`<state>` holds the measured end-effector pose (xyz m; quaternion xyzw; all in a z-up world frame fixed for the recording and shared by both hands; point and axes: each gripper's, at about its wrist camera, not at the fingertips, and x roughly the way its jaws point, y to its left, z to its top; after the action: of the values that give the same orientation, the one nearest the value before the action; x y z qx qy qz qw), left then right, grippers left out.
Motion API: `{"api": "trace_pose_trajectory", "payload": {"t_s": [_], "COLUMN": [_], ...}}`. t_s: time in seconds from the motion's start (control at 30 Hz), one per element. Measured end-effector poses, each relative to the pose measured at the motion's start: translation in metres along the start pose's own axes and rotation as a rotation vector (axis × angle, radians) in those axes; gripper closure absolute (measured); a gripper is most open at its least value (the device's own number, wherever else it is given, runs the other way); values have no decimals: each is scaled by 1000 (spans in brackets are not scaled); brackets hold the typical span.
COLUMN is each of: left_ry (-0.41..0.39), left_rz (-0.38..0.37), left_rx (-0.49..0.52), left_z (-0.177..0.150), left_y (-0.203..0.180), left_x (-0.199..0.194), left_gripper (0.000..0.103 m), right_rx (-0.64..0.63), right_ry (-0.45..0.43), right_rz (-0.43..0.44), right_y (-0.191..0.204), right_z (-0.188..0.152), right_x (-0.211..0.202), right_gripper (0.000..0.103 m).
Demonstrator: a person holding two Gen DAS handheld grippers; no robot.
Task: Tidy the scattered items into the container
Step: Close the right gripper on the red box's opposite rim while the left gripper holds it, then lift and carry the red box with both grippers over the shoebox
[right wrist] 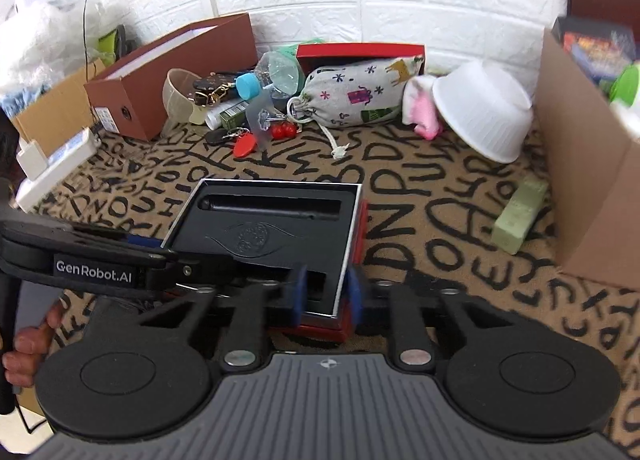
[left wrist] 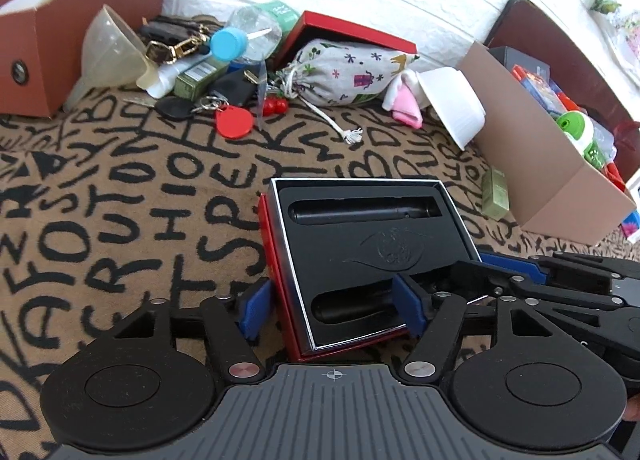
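Note:
A red gift box with a black foam insert [left wrist: 360,248] lies on the lettered cloth; it also shows in the right wrist view [right wrist: 272,232]. My left gripper [left wrist: 334,306] is shut on the box's near left corner, blue pads on its two sides. My right gripper [right wrist: 326,294] is shut on the box's near right wall. The cardboard container [left wrist: 532,163] stands at the right, with toys inside; it shows in the right wrist view [right wrist: 580,179] too.
Against the white wall lie a printed drawstring bag [left wrist: 344,71], a white bowl [left wrist: 456,99], a red lid [left wrist: 348,35], a bottle [left wrist: 244,35], key fobs [left wrist: 232,119] and a funnel [left wrist: 108,47]. A brown box [left wrist: 80,23] stands far left. A green block [right wrist: 518,215] lies by the container.

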<state>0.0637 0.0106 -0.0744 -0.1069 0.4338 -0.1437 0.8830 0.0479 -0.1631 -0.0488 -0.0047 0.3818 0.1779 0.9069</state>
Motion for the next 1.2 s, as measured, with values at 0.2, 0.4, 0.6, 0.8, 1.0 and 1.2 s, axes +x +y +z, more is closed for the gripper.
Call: {"api": "trace_pose_trajectory", "payload": {"t_s": [0.2, 0.4, 0.6, 0.8, 1.0, 1.2], "left_ry": [-51, -175, -304, -385, -392, -390], "left_rz": [-9, 26, 103, 186, 216, 209], "left_rx": [-39, -57, -84, -98, -140, -180], "left_z": [0, 27, 72, 121, 171, 221], "left_y": [6, 18, 52, 99, 158, 214], "left_x": [-24, -62, -102, -117, -112, -93], "left_gripper": [41, 40, 39, 38, 37, 34], "right_rx": [-22, -101, -188, -219, -242, -203], "right_ry": [-23, -107, -204, -253, -276, -276], "right_rz": [-11, -4, 49, 106, 118, 146], "right_y": [9, 33, 72, 115, 153, 168], "right_z": [0, 32, 94, 161, 215, 261], "right_x": [-15, -27, -21, 9, 54, 107], "right_gripper": [88, 88, 88, 88, 88, 88]}}
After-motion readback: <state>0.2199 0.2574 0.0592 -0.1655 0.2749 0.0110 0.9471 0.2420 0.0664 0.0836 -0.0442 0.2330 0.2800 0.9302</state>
